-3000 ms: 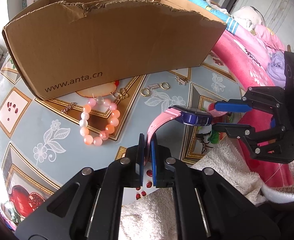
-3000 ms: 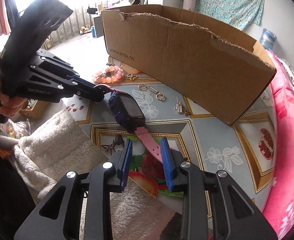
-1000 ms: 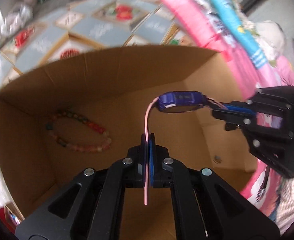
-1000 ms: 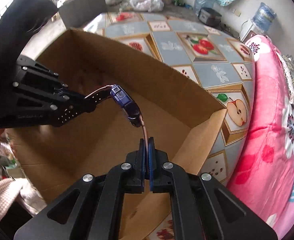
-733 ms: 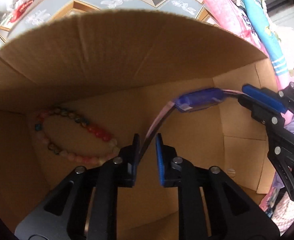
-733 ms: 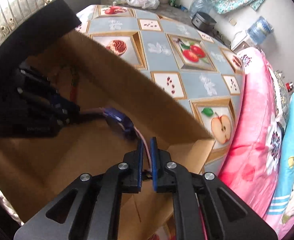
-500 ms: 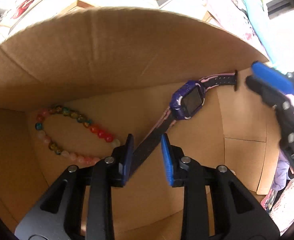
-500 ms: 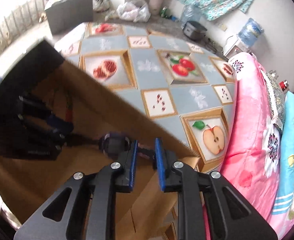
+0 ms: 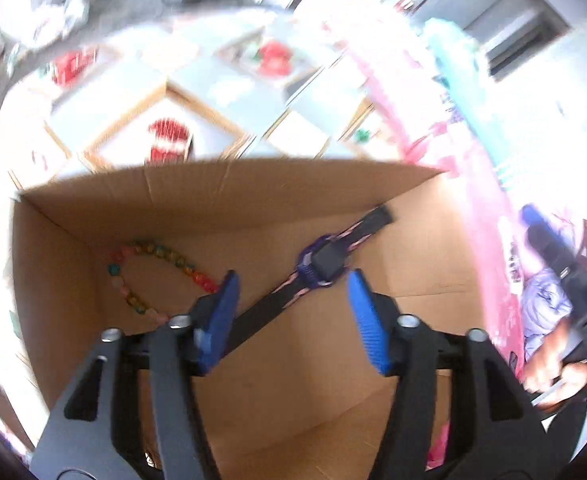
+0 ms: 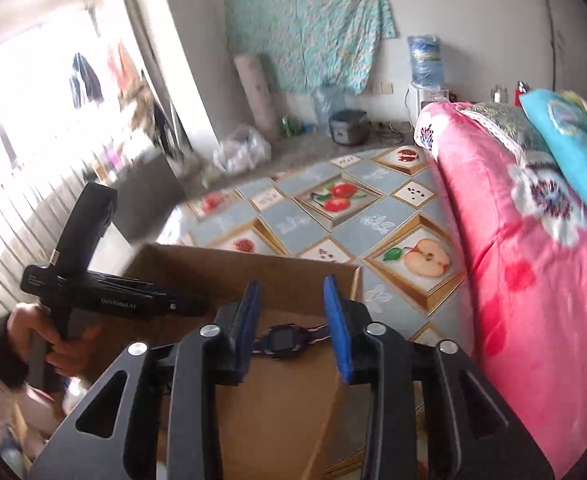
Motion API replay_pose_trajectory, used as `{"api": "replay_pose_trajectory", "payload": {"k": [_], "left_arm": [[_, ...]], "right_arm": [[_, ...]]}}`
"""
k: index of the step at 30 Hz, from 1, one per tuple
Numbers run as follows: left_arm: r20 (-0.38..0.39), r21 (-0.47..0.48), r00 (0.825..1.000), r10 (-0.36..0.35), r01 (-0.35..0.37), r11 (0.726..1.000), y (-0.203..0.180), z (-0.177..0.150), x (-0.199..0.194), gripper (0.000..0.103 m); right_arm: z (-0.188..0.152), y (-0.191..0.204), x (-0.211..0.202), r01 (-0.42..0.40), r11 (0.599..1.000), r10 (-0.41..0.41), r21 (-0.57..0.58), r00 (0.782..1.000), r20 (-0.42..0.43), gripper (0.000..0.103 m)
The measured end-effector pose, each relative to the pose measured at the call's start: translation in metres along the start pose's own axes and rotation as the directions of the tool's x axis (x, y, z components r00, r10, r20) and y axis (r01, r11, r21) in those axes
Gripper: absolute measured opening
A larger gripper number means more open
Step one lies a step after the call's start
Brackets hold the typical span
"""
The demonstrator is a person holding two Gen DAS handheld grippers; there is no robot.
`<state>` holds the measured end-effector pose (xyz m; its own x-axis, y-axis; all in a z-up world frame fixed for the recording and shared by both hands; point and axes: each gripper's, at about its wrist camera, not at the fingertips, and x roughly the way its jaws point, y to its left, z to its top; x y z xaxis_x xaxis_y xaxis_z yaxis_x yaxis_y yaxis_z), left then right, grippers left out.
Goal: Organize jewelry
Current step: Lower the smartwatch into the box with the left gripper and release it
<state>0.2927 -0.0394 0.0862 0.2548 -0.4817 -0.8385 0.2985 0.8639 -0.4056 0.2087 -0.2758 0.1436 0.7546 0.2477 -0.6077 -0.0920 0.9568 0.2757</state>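
Watch (image 9: pixel 320 266) lying flat on floor of cardboard box (image 9: pixel 221 188), strap stretched diagonally, beside bead bracelet (image 9: pixel 153 276). Left tongs (image 9: pixel 291 312) released, jaws just widened, hovering above strap without contact. Right tongs (image 10: pixel 291 320) likewise parted, just opened, empty, above box rim. Box resting on fruit-patterned worktop (image 10: pixel 377 220).
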Motion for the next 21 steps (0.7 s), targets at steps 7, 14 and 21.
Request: {"api": "replay_pose_trajectory", "payload": {"k": [7, 14, 21], "left_arm": [[0.128, 0.045, 0.992, 0.008, -0.013, 0.999, -0.02, -0.029, -0.054, 0.078], [0.215, 0.089, 0.972, 0.098, -0.12, 0.989, -0.019, -0.063, -0.081, 0.083], [0.231, 0.068, 0.964, 0.134, -0.154, 0.986, -0.011, -0.072, -0.079, 0.083]], "right_arm": [[-0.033, 0.005, -0.016, -0.071, 0.993, 0.067, 0.093, 0.997, 0.042, 0.041], [-0.038, 0.013, -0.019, -0.083, 0.994, 0.082, 0.066, 0.997, 0.013, 0.047], [-0.039, 0.021, -0.013, -0.086, 0.995, 0.088, 0.05, 0.995, -0.044, 0.05]]}}
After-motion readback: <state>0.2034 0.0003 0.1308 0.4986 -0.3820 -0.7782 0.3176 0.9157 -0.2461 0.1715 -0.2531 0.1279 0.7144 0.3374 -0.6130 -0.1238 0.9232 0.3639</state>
